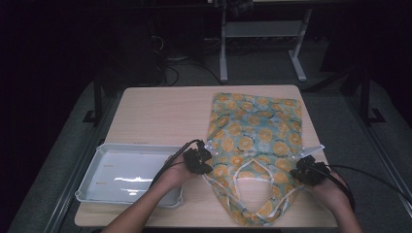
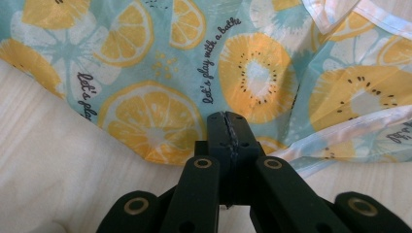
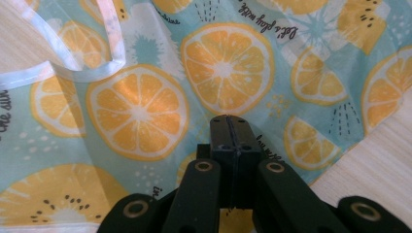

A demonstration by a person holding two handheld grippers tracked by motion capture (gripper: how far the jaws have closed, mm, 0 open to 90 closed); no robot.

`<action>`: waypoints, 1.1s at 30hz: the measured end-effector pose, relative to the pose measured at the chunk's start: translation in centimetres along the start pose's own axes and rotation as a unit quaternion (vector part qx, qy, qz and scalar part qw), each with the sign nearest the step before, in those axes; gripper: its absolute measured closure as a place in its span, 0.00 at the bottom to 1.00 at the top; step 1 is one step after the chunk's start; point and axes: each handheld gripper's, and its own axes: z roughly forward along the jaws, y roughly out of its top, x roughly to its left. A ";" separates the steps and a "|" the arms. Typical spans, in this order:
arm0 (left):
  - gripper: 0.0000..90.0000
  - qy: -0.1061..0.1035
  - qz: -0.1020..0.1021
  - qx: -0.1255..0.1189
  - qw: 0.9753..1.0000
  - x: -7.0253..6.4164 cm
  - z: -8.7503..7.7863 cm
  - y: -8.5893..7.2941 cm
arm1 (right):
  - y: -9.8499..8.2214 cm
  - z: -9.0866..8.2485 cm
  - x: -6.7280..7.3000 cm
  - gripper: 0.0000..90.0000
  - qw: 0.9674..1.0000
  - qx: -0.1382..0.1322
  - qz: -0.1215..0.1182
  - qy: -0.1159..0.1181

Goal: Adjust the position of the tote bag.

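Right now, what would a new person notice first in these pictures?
The eye goes first to the fruit-print apron, teal with orange slices, spread flat over the right half of the wooden table. The left hand-held gripper and the right hand-held gripper sit shut at its two sides. A white tray lies at the near left.

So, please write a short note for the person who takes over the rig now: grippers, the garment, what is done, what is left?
Left gripper: shut, at the left edge of the fruit-print garment.
Right gripper: shut, at its right edge; whether either pinches fabric is unclear.
Garment: spread flat on the right half of the wooden table, straps toward the person.
White tray: front left, nothing in it.
Done: laid out. Left: probably folding; no fold made yet.
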 end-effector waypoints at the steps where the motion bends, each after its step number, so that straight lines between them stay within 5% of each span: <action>1: 1.00 0.000 0.000 0.000 1.000 0.0 0.0 0.0 | 0.0 0.0 0.0 1.00 1.000 0.000 0.000 0.000; 19: 1.00 -0.002 0.010 0.032 0.999 -2.3 -1.1 -1.7 | 0.2 -0.2 1.6 1.00 0.999 0.011 -0.028 0.022; 33: 1.00 -0.015 -0.001 0.029 0.999 -3.4 -1.7 -3.2 | -0.6 -0.7 3.2 1.00 0.998 0.008 -0.051 0.033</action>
